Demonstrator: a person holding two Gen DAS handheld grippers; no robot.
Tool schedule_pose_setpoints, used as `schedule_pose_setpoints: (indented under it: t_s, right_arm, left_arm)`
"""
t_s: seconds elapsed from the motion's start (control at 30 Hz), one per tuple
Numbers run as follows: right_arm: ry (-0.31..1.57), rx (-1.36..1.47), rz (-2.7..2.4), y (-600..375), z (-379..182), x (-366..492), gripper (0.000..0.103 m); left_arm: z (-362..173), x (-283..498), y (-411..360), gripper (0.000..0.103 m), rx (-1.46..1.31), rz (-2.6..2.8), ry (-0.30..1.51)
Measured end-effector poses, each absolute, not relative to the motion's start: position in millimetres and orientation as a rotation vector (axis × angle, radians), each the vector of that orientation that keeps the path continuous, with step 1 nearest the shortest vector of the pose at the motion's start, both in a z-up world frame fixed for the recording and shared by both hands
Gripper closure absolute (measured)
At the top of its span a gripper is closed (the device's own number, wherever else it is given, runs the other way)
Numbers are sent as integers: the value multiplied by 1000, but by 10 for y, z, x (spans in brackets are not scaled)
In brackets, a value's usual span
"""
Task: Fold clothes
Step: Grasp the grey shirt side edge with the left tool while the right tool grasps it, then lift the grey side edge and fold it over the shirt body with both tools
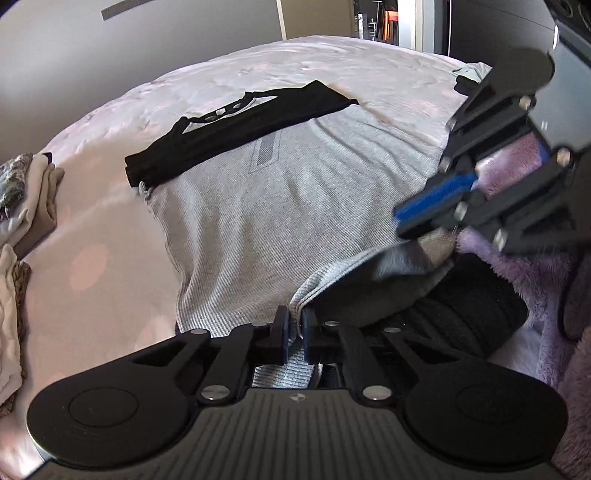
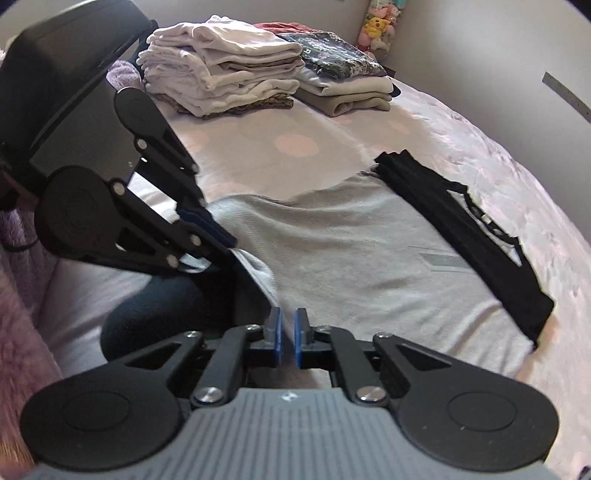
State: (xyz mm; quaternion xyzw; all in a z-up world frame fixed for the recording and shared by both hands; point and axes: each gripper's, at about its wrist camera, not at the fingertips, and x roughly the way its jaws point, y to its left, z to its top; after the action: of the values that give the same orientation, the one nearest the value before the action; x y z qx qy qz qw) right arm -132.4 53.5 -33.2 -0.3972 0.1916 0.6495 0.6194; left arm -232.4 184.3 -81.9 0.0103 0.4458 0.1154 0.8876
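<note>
Both grippers, left gripper (image 1: pixel 293 334) and right gripper (image 2: pixel 288 341), are pinching the near hem of the grey shirt (image 1: pixel 277 206) lying flat on the bed (image 1: pixel 110 229), probably needing an even lift toward the collar next.

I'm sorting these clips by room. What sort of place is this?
Most likely a bedroom: a wide bed with a pale pink quilted cover, stacks of folded clothes on it, and plush toys in the far corner.
</note>
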Motion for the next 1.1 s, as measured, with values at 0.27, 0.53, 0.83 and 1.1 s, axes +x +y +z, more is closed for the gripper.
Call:
schedule_pose_setpoints:
  t_s: [0.27, 0.53, 0.83, 1.1]
  right_arm:
    - [420, -1253, 1326, 343, -206, -425, 91]
    - [661, -1396, 1428, 411, -500, -32, 65]
    - [947, -1312, 1440, 588, -775, 236, 66]
    - [914, -1322, 1485, 396, -602, 193, 90]
  left_arm:
    - [-833, -2287, 1883, 98, -1, 234, 951]
    - [-846, -2244, 1935, 98, -34, 222, 979]
    - [-867, -2230, 1964, 98, -54, 215, 978]
    - [-861, -2239, 1975, 98, -65, 216, 979]
